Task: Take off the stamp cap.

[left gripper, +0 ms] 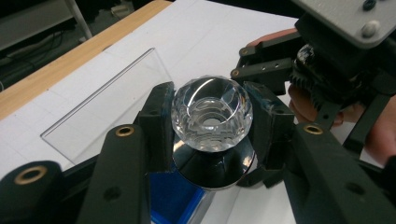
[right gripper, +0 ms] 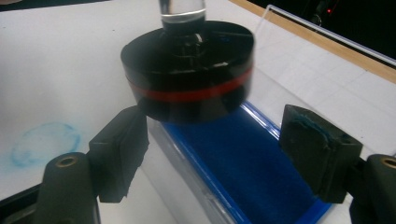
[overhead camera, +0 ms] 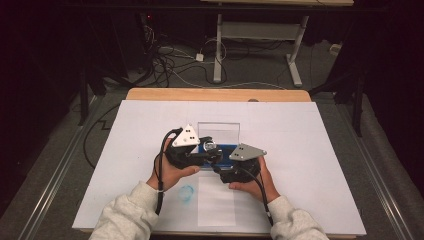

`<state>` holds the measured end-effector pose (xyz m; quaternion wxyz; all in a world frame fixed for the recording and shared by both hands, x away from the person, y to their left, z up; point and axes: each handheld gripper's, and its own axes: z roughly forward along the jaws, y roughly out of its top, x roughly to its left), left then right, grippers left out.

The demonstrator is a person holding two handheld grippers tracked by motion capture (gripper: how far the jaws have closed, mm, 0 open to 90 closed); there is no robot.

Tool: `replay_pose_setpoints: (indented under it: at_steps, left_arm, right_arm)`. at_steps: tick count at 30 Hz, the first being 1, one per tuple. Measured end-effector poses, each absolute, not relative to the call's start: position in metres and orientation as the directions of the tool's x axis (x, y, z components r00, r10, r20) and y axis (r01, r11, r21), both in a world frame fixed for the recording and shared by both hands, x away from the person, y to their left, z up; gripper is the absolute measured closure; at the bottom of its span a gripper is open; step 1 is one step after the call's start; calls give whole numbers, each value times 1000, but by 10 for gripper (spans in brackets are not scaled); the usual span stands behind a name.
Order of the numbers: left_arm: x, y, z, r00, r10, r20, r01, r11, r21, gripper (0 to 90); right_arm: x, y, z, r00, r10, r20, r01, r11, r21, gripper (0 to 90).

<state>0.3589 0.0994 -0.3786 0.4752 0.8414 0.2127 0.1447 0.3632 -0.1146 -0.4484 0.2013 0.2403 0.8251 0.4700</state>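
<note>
High view: both tongs meet over the middle of the counter and their bodies plus grey plates cover most of the work, so only a bit of the crystal knob and a sliver of the blue tray show between them. The clear acrylic sheet behind is hard to read against the white surface

Right gripper view: the knob top is cut off by the upper edge, only its clear neck shows above the black base. The base has a red band around it and is blurred. A faint blue ring stain sits on the white surface at left, also soft

Left tongs: clamped on the crystal knob, one pad on each side of the faceted head, knob upright with its hollow top facing the camera. The glossy black base hangs just below the pads, above a corner of the blue tray

Right tongs: apart, nothing pressed between the pads. The black base sits just ahead of them and higher up, closer to the left pad, not touching either as far as I can tell. The blue tray runs between and beyond the two pads, with its clear edge on the near side
</note>
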Motion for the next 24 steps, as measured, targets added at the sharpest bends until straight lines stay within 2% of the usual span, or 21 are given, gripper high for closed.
replay_pose_setpoints:
  at_steps: [9,12,24]
  left_arm:
    - [353,91,-379,887,459,54,198,-482,853,546]
    - [353,92,-379,886,461,48,201,-476,856,546]
    - [353,93,-380,893,449,31,206,-470,859,546]
  right_arm:
    - [356,-113,-444,-806,578,-125,175,436,883,286]
    - [353,-113,-444,-806,574,-144,157,442,883,369]
    - [348,-111,-443,-811,560,-168,153,481,863,386]
